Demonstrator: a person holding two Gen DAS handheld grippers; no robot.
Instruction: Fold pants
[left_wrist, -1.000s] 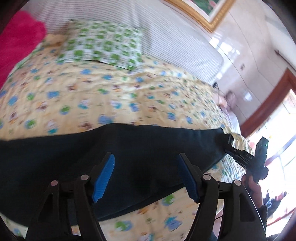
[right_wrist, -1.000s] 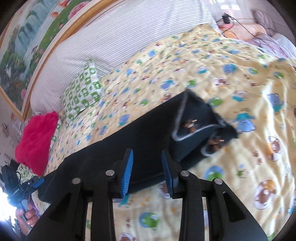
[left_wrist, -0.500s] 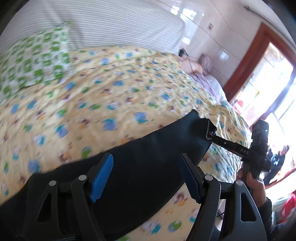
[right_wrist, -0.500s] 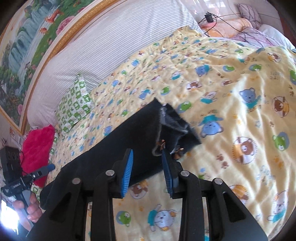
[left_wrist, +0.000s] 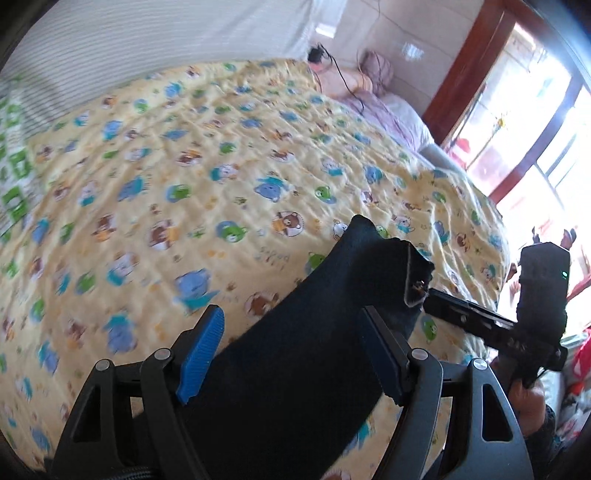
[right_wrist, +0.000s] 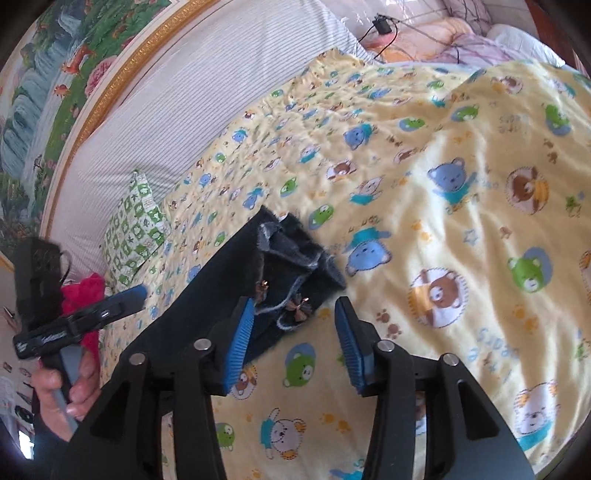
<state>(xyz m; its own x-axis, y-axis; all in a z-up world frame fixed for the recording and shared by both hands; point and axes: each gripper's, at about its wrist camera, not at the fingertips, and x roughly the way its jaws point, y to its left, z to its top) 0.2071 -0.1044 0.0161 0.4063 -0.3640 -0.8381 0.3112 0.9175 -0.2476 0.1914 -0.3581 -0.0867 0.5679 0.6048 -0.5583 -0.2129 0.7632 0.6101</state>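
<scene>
Since half a second ago the right tongs (right_wrist: 293, 330) have let their blue pads spread apart, where before they sat close together near the pants. Now they gape wide and hold nothing. Their left pad (right_wrist: 239, 339) sits just at the edge of the dark pants (right_wrist: 221, 269), low in the middle of the right wrist picture, and the right pad hangs over the bare blanket.

The left tongs (left_wrist: 291, 354) are spread wide too, with nothing pinched. The dark cloth lies under and between their pads at the bottom of the left wrist picture.

The pants (left_wrist: 325, 321) lie as a long dark strip on the bed. In the left wrist picture the strip runs from the bottom middle up toward the right. Its far end is bunched and curled, with a small shiny bit showing. In the right wrist picture that bunched end shows a fuzzy gray lining and small brown bows.

Under the pants is a yellow blanket (right_wrist: 461, 229) with bears and frogs on it. A green and white pillow (right_wrist: 136, 225) sits at the left of the right wrist picture, with a red cushion (right_wrist: 83, 295) below it. A striped headboard (right_wrist: 207, 85) and a gold-framed painting (right_wrist: 55, 74) fill the upper left. A window (left_wrist: 535, 147) glows at the right of the left wrist picture.
</scene>
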